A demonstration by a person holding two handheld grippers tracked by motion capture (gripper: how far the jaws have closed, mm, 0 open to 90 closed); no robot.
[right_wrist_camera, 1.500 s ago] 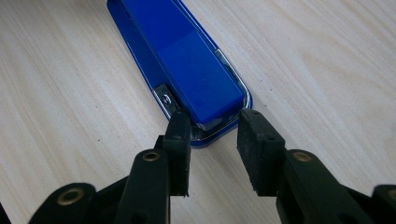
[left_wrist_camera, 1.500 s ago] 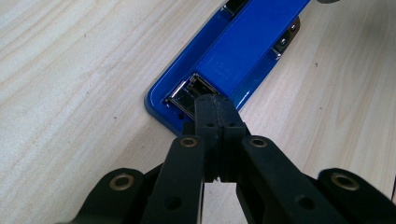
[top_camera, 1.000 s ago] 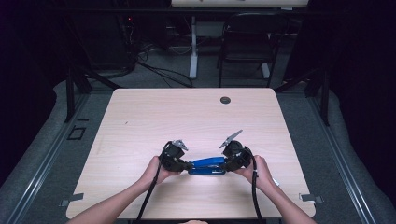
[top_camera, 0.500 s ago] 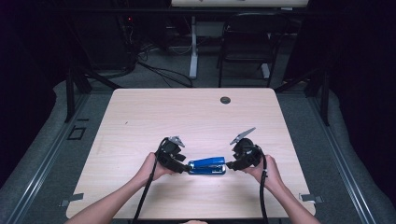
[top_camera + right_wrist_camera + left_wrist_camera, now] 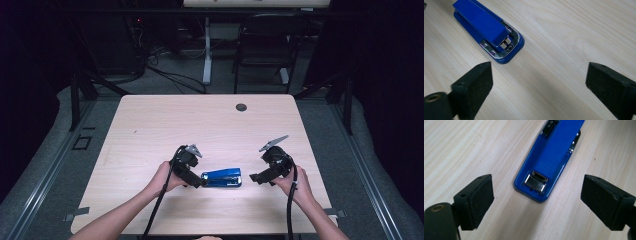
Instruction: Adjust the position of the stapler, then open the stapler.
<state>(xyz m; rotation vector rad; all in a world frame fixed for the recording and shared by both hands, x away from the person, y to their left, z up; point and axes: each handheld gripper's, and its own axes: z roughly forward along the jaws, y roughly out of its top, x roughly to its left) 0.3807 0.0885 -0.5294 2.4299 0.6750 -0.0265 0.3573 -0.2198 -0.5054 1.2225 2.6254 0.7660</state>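
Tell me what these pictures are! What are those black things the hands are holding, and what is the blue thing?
A person sits at a wooden table with a squeezing tool in each hand: the left gripper and the right gripper. One camera looks down from above. Each of the other two rides on a tool, so you see that tool's black fingers up close. The blue thing is a stapler lying flat on the table between the tools. Both tools have just been opening, and nothing is held: the stapler lies free in front of the fingers.

The stapler (image 5: pixel 222 177) is glossy blue with silver metal parts, lying on a pale wood-grain tabletop (image 5: pixel 200 125) between 2 black grippers.
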